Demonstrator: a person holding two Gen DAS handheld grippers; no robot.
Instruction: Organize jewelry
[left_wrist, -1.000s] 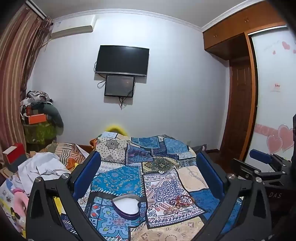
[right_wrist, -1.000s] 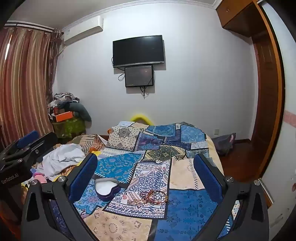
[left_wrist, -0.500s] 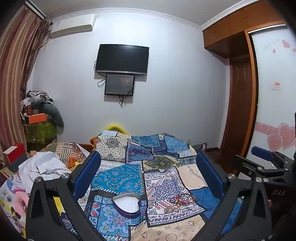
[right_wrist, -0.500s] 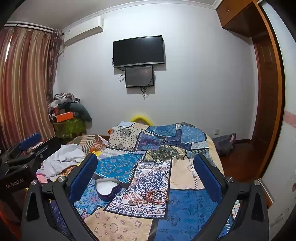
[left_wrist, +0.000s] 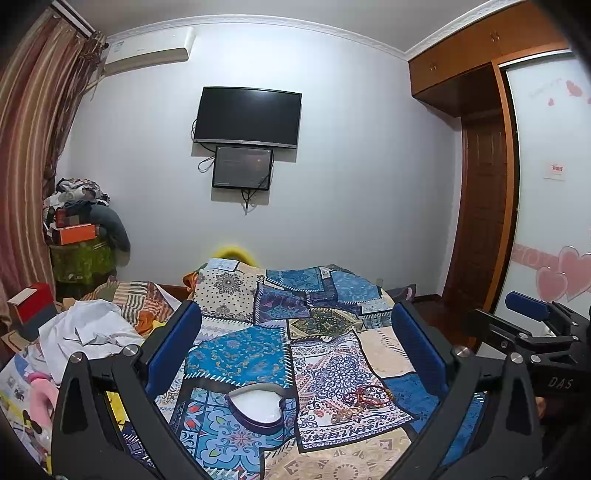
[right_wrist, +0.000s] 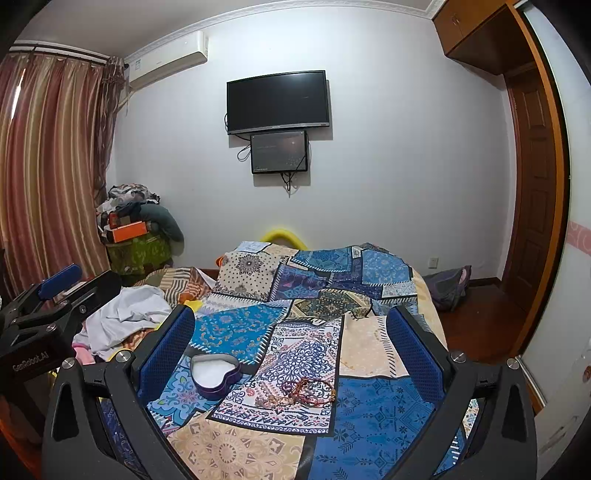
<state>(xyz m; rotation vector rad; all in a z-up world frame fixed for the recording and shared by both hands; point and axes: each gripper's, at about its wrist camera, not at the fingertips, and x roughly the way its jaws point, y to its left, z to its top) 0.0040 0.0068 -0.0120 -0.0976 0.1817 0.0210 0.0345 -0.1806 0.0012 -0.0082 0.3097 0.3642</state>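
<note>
The tangle of red and gold beaded bracelets (right_wrist: 303, 392) lies on the patchwork bedspread (right_wrist: 373, 424), low between the fingers of the right claw (right_wrist: 291, 354), its long axis running left to right. Just to its left sits the open purple heart-shaped tin with white lining (right_wrist: 214, 373), nearer the left claw (left_wrist: 295, 354). Both claws hang spread wide with nothing in them, above the bed; I judge the right one nearer the bracelets.
</note>
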